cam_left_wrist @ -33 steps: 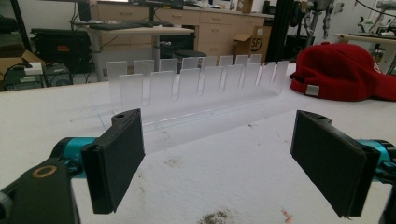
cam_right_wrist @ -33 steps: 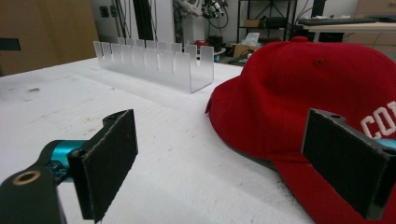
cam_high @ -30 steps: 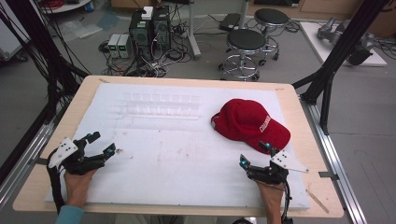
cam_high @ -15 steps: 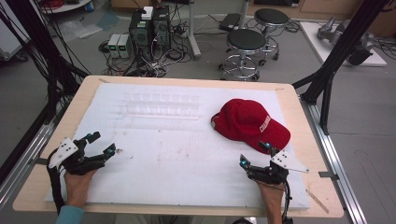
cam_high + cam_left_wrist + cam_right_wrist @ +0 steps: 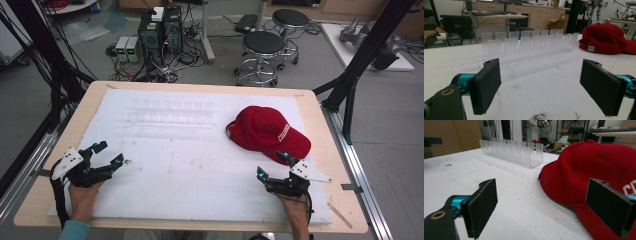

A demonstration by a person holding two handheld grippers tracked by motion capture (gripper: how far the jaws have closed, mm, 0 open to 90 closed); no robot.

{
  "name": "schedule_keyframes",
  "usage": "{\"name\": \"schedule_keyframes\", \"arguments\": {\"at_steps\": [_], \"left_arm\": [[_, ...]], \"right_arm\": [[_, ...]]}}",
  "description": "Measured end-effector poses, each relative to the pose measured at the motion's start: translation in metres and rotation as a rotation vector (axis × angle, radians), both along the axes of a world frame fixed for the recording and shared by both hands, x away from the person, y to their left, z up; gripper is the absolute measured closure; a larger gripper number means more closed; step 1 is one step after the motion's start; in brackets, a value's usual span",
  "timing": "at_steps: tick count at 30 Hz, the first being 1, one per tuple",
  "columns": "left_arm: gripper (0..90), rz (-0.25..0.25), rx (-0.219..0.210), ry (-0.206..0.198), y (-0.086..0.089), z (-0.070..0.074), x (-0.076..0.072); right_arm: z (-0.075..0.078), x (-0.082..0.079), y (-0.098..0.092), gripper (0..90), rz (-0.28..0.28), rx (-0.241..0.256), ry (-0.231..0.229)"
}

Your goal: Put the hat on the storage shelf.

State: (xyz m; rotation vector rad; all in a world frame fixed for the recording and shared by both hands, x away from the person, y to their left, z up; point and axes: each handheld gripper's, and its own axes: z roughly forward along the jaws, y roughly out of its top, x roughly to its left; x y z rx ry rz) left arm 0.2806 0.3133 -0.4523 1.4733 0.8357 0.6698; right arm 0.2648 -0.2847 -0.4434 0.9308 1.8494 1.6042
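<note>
Item: red cap (image 5: 265, 132), laid crown up on the right half of the white foam sheet (image 5: 200, 165), brim pointed toward the near right corner; white lettering is seen on its side.

Nearest tool: right gripper (image 5: 277, 167), held just short of the brim, jaws spread wide, nothing between them. In the right gripper view the brim (image 5: 599, 225) sits just ahead of the right-hand pad (image 5: 609, 207).

Far tool: left gripper (image 5: 107, 155), at the near left of the sheet, well apart from the cap, jaws likewise released and empty.

Adjacent item: clear slotted rack (image 5: 172, 112), set across the far middle of the sheet, near the cap's back edge but apart from it.

Risks, as judged:
- The soft crown may be crushed if it is pinched instead of the stiff brim.
- The cap may be pushed along the foam toward the rack if a pad meets the brim edge-on.
- The light rack may be tipped by a sliding cap.
</note>
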Motion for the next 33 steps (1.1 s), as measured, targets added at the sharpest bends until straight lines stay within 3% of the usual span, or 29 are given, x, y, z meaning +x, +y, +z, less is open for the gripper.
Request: {"name": "schedule_keyframes", "arguments": {"at_steps": [3,10,13,17,23,25,33], "left_arm": [[17.4,-0.001,0.000,0.002,0.000,0.000,0.000],[17.4,0.000,-0.001,-0.001,0.000,0.000,0.000],[17.4,-0.001,0.003,-0.001,0.000,0.000,0.000],[17.4,0.000,0.000,0.000,0.000,0.000,0.000],[17.4,-0.001,0.005,-0.002,0.000,0.000,0.000],[17.4,-0.001,0.005,-0.002,0.000,0.000,0.000],[17.4,-0.001,0.002,0.000,0.000,0.000,0.000]], "right_arm": [[0.011,0.003,-0.004,9.6,0.012,-0.022,-0.012],[0.040,0.021,-0.009,9.6,0.057,-0.074,0.043],[0.049,0.029,-0.010,9.6,0.060,-0.092,0.040],[0.056,0.038,-0.011,9.6,0.071,-0.102,0.050],[0.070,0.060,-0.014,9.6,0.084,-0.189,0.080],[0.075,0.066,-0.016,9.6,0.086,-0.194,0.069],[0.084,0.091,-0.022,9.6,0.070,-0.218,0.102]]}}
